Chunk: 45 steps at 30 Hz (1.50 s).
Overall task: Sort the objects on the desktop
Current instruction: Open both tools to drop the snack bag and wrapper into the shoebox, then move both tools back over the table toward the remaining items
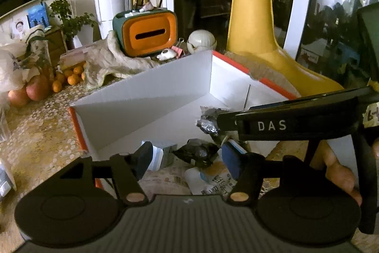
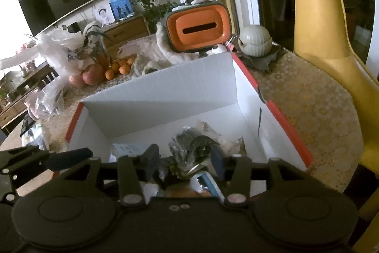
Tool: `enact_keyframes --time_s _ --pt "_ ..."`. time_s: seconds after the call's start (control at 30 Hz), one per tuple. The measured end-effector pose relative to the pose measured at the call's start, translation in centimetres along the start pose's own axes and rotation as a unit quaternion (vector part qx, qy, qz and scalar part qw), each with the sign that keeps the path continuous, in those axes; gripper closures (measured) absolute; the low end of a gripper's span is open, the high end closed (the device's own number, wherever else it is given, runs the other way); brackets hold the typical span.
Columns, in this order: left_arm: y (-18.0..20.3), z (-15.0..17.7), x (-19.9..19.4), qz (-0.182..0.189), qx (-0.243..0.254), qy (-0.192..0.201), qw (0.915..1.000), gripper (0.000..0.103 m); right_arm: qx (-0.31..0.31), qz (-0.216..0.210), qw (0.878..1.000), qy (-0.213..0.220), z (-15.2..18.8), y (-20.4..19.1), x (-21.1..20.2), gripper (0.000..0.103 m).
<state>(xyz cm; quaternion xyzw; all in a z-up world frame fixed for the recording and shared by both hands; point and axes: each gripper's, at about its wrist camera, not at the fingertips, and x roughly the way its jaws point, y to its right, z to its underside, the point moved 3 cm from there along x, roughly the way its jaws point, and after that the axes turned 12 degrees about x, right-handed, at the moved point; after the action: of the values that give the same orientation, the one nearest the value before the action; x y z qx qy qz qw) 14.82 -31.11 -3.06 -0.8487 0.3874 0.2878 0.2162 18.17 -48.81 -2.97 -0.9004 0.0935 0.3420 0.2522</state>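
Note:
A white box with orange rim [image 1: 165, 77] [image 2: 165, 96] stands on the table and holds several items. In the left wrist view my left gripper [image 1: 189, 155] is open above the box's near end, over a dark crinkled packet [image 1: 197, 153] and a white pouch [image 1: 210, 179]. My right gripper reaches in from the right [image 1: 272, 125], its tip at a crinkled clear-and-silver bag [image 1: 208, 125]. In the right wrist view my right gripper [image 2: 184, 161] has its fingers on either side of that crinkled bag [image 2: 191, 146]; how firmly it grips is unclear.
An orange-and-green tissue box [image 1: 149, 33] [image 2: 199, 27], a round white pot [image 1: 201, 40] [image 2: 254, 39] and a cloth [image 1: 113, 61] stand behind the box. Apples and oranges [image 1: 38, 87] [image 2: 104, 74] lie at the left. A yellow chair [image 1: 258, 27] is on the right.

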Motion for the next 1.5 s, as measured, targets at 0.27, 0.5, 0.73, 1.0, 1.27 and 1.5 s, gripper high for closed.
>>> enact_keyframes --time_s 0.27,0.5,0.73,1.0,1.27,1.5 --pt "-0.7 0.3 -3.3 -0.011 -0.012 0.021 0.9997 0.040 -0.015 -0.005 1.000 0.010 0.3 -1.9 -2.3 0.055" --pt "-1.5 0.9 -6.3 -0.018 -0.029 0.041 0.9986 0.040 -0.031 -0.009 0.999 0.017 0.9 -3.8 -4.2 0.055" --pt "-2.8 1.7 -9.0 -0.033 -0.048 0.049 0.9971 0.040 -0.046 -0.015 0.999 0.020 1.8 -5.7 -5.8 0.052" --pt "-4.0 3.3 -11.7 -0.060 -0.058 0.048 0.9953 0.039 -0.058 -0.020 0.998 0.024 3.1 -7.6 -7.4 0.045" --pt "-6.3 5.7 -15.5 -0.110 -0.076 0.054 0.9895 0.022 -0.075 -0.041 0.996 0.023 4.1 -10.2 -8.3 0.039" --pt "-9.2 8.5 -19.1 -0.162 -0.101 0.058 0.9799 0.004 -0.106 -0.086 0.991 0.018 5.5 -14.5 -8.5 0.031"
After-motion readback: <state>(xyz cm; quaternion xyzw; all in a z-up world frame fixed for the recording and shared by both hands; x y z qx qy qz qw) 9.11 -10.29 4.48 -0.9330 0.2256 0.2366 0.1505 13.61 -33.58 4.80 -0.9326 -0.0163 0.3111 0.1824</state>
